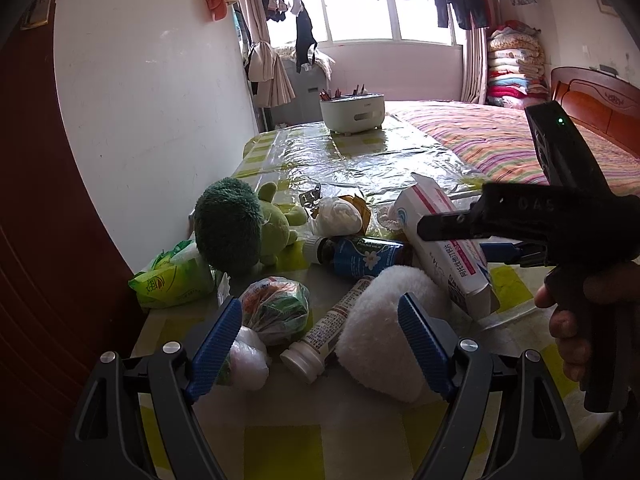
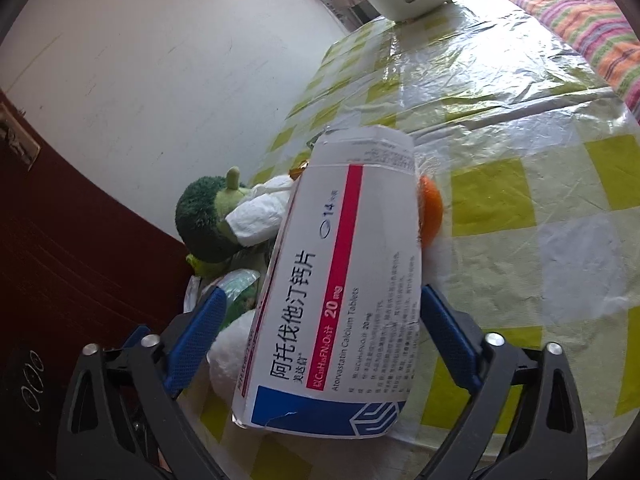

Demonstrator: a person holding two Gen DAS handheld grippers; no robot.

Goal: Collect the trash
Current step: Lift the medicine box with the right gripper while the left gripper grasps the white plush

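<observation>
Nearest the right wrist camera, the right gripper (image 2: 320,344) has its fingers (image 2: 448,344) spread around the torn medicine box (image 2: 344,292); the right pad sits at the box's edge while the left pad stands apart from it, so the box is bracketed but not yet pinched. The box lies tilted, propped on a white fluffy toy (image 1: 384,320) near the front of the worktop (image 2: 520,160). To do this step well, the fingers should probably close squarely on the box's long sides, gently, since thin card crushes and may slip. The left gripper (image 1: 320,344) hovers with fingers spread and empty above a small white-capped bottle (image 1: 324,336) and a knotted plastic bag (image 1: 276,308). Further back lie a dark bottle (image 1: 360,256), a crumpled tissue (image 1: 340,216) and a green plush toy (image 1: 240,228); at the far end stands a white container (image 1: 352,110).
</observation>
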